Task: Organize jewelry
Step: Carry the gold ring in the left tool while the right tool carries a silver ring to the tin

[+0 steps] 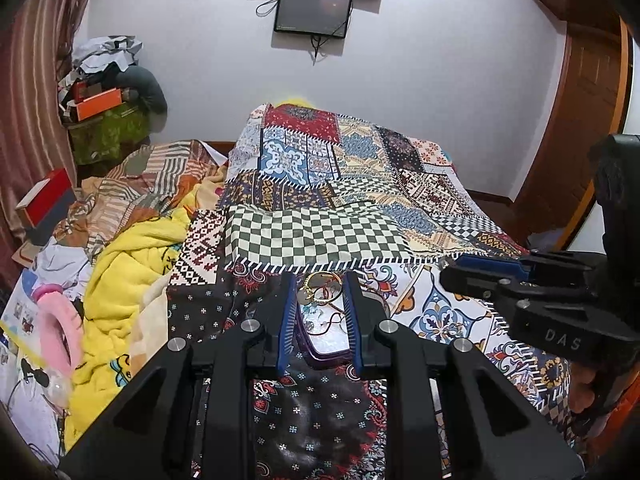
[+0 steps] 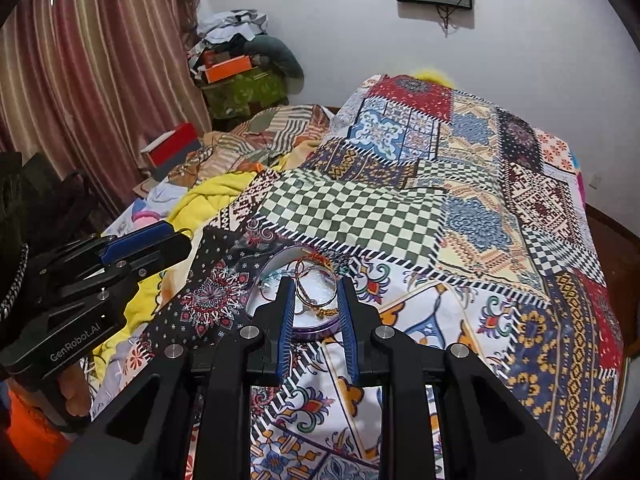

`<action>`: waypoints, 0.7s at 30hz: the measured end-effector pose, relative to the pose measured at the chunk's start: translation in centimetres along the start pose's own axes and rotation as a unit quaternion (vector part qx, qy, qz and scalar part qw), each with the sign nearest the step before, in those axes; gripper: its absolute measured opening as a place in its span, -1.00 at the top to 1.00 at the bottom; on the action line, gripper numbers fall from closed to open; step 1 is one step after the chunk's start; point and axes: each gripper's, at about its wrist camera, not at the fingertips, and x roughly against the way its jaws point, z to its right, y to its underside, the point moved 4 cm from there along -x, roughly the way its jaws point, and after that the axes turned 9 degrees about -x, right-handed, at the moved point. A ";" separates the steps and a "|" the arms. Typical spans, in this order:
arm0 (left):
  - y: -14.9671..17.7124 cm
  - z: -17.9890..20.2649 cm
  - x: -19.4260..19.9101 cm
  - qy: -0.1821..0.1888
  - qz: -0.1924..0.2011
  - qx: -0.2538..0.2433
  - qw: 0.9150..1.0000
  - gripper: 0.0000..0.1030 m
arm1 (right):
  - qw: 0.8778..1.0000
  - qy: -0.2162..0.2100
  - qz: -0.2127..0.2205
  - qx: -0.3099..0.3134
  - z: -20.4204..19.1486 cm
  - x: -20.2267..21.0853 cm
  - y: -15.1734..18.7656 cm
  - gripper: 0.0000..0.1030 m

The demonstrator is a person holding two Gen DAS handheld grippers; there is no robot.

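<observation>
A purple-rimmed jewelry dish with a pale lining lies on the patchwork bedspread. Gold bangles, a red thread bracelet and a thin chain lie in it. In the left wrist view the same dish and bangles show between my left gripper's blue pads. My left gripper is open and holds nothing; from the right wrist view it hangs left of the dish. My right gripper is open too, with the dish seen between its fingers. It appears to the right of the dish.
A yellow blanket and rumpled clothes lie left of the bedspread. A red box sits by the striped curtain, with a pile of boxes in the corner. A screen hangs on the far wall, and a wooden door stands to the right.
</observation>
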 end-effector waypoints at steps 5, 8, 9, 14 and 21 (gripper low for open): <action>0.9 -0.1 -1.7 0.007 -0.017 0.004 1.000 0.57 | 1.000 -0.002 -0.020 0.004 -0.3 -1.9 0.5 0.62; 1.4 -0.1 -2.7 0.014 -0.029 0.005 0.999 0.57 | 0.999 -0.001 -0.033 0.004 -0.1 -3.2 0.9 0.62; 1.6 -0.1 -3.1 0.016 -0.032 0.005 0.999 0.57 | 0.999 0.000 -0.038 0.003 0.0 -3.6 0.9 0.62; 2.4 0.3 -4.9 0.026 -0.051 0.001 0.998 0.57 | 0.999 -0.002 -0.054 -0.002 0.5 -5.1 1.2 0.62; 2.7 -0.1 -6.7 0.033 -0.062 0.006 0.998 0.57 | 0.997 -0.004 -0.074 0.011 0.1 -6.8 1.8 0.62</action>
